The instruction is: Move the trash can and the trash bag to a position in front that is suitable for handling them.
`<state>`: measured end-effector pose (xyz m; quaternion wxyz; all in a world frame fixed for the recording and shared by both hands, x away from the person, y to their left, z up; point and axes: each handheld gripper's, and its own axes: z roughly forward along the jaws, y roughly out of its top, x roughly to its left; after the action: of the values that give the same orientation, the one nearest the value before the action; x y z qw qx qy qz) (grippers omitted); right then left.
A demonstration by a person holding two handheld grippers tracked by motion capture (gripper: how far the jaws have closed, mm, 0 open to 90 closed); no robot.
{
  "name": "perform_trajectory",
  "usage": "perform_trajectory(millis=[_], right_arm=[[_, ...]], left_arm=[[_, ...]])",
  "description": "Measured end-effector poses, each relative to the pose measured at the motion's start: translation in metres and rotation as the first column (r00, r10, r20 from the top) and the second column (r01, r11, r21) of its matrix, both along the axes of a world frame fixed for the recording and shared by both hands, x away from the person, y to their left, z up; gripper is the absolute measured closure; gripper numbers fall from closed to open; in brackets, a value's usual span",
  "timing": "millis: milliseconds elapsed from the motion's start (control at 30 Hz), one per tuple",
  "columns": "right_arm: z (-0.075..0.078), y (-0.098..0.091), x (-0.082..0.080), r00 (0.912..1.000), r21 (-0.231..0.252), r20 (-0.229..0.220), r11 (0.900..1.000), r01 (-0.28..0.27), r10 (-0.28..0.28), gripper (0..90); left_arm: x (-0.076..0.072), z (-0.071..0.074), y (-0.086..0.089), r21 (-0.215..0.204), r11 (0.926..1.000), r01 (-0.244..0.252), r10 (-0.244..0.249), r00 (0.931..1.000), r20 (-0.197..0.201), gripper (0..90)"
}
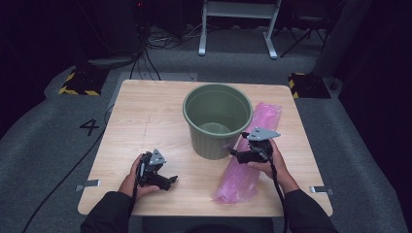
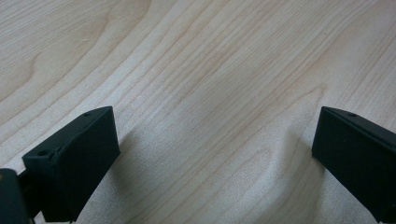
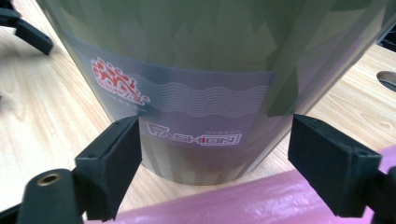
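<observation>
A green plastic bin [image 1: 216,119] stands upright and empty at the middle of the wooden table [image 1: 145,116]. To its right a pink roll of plastic bags [image 1: 252,160] lies lengthwise on the table. My right gripper [image 1: 234,150] hovers over the roll, pointing at the bin's lower wall. In the right gripper view its jaws [image 3: 215,149] stand open on either side of the bin's label [image 3: 187,116], with the pink roll [image 3: 243,200] just beneath. My left gripper [image 1: 169,180] rests low at the front left, open [image 2: 215,140] over bare wood.
The table's front edge carries metal brackets [image 1: 88,184] at both corners. A hole [image 3: 387,79] is cut in the tabletop beyond the bin. A white frame [image 1: 238,24] and cables lie on the floor behind the table.
</observation>
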<state>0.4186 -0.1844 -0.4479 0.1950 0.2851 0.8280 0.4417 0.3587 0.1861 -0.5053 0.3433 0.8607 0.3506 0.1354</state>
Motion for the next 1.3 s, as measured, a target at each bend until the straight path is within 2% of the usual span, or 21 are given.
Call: perform_trajectory(millis=[167,233,300,333,367,433,467,533,633,667,733,767,800,833,867,900,967,1000,1033,1067,1300], right_arm=[[-0.001,0.007,0.005,0.9999,0.012,-0.008,0.9998,0.015,-0.014,19.0],[0.001,0.004,0.002,0.9997,-0.009,0.010,0.9998,0.020,-0.020,21.2],[0.004,-0.004,-0.003,0.9993,-0.024,0.031,0.9994,0.023,-0.022,21.1],[0.006,-0.017,-0.006,0.9991,-0.028,0.030,0.9991,0.032,-0.031,22.6],[0.006,-0.017,-0.006,0.9991,-0.028,0.030,0.9991,0.032,-0.031,22.6],[0.004,-0.041,-0.010,0.9979,-0.036,0.024,0.9975,0.061,-0.060,25.6],[0.004,-0.041,-0.010,0.9979,-0.036,0.024,0.9975,0.061,-0.060,25.6],[-0.001,-0.061,-0.013,0.9961,-0.047,0.005,0.9950,0.089,-0.088,28.4],[-0.006,-0.071,-0.014,0.9938,-0.063,-0.003,0.9919,0.111,-0.111,30.0],[-0.012,-0.078,-0.014,0.9924,-0.070,-0.010,0.9900,0.122,-0.123,39.5],[-0.015,-0.080,-0.014,0.9917,-0.080,-0.007,0.9886,0.127,-0.128,39.8],[-0.018,-0.082,-0.014,0.9922,-0.077,-0.016,0.9895,0.122,-0.124,40.8],[-0.023,-0.082,-0.013,0.9942,-0.059,-0.036,0.9933,0.099,-0.102,46.6],[-0.023,-0.082,-0.013,0.9942,-0.059,-0.036,0.9933,0.099,-0.102,46.6],[-0.030,-0.078,-0.012,0.9960,-0.073,-0.064,0.9956,0.058,-0.063,54.8],[-0.030,-0.078,-0.012,0.9960,-0.073,-0.064,0.9956,0.058,-0.063,54.8],[-0.034,-0.074,-0.012,0.9959,-0.056,-0.090,0.9984,0.007,-0.012,66.4],[-0.037,-0.069,-0.015,0.9957,-0.051,-0.084,0.9978,-0.044,0.040,73.1],[-0.037,-0.069,-0.015,0.9957,-0.051,-0.084,0.9978,-0.044,0.040,73.1],[-0.041,-0.062,-0.017,0.9934,-0.089,-0.089,0.9927,-0.081,0.073,73.7],[-0.050,-0.051,-0.017,0.9883,-0.103,-0.117,0.9887,-0.109,0.097,72.7]], left_arm=[[0.000,0.000,0.000,0.000,1.0000,-0.001,0.001,1.0000,0.000,0.5],[0.000,0.000,0.000,0.000,1.0000,-0.004,0.004,1.0000,0.002,0.5],[-0.001,0.000,0.000,0.003,1.0000,-0.006,0.006,1.0000,0.000,0.5],[-0.001,0.000,0.000,0.002,1.0000,-0.007,0.007,1.0000,0.001,0.5],[-0.001,0.000,0.000,0.004,1.0000,-0.007,0.007,1.0000,0.002,0.5],[-0.001,0.000,0.000,0.004,1.0000,-0.007,0.007,1.0000,0.002,0.5],[-0.001,0.000,0.000,0.004,1.0000,-0.007,0.007,1.0000,0.002,0.5],[-0.001,0.000,0.000,0.004,1.0000,-0.007,0.007,1.0000,0.002,0.5],[-0.001,0.000,0.000,0.003,1.0000,-0.008,0.008,1.0000,0.003,0.5],[-0.001,0.000,0.000,0.005,1.0000,-0.007,0.007,1.0000,0.002,0.4],[-0.001,0.000,0.000,0.005,1.0000,-0.007,0.007,1.0000,0.002,0.5],[-0.001,0.000,0.000,0.004,0.9999,-0.010,0.010,1.0000,0.001,0.5],[-0.001,0.000,-0.001,0.000,0.9999,-0.016,0.016,0.9999,0.000,0.5],[-0.001,0.000,-0.001,0.000,0.9999,-0.016,0.016,0.9999,0.000,0.5],[-0.002,0.000,-0.002,0.001,0.9996,-0.027,0.027,0.9996,-0.001,0.5],[-0.002,0.000,-0.002,0.001,0.9996,-0.027,0.027,0.9996,-0.001,0.5],[-0.002,0.000,-0.002,0.005,0.9995,-0.032,0.032,0.9995,0.001,0.4],[-0.002,0.000,-0.003,0.003,0.9994,-0.035,0.035,0.9994,0.003,0.5],[-0.002,0.000,-0.003,0.002,0.9993,-0.038,0.038,0.9993,0.002,0.5],[-0.002,0.000,-0.003,0.003,0.9993,-0.036,0.036,0.9993,0.003,0.5],[-0.002,0.000,-0.006,-0.001,0.9981,-0.062,0.062,0.9981,0.002,0.5]])
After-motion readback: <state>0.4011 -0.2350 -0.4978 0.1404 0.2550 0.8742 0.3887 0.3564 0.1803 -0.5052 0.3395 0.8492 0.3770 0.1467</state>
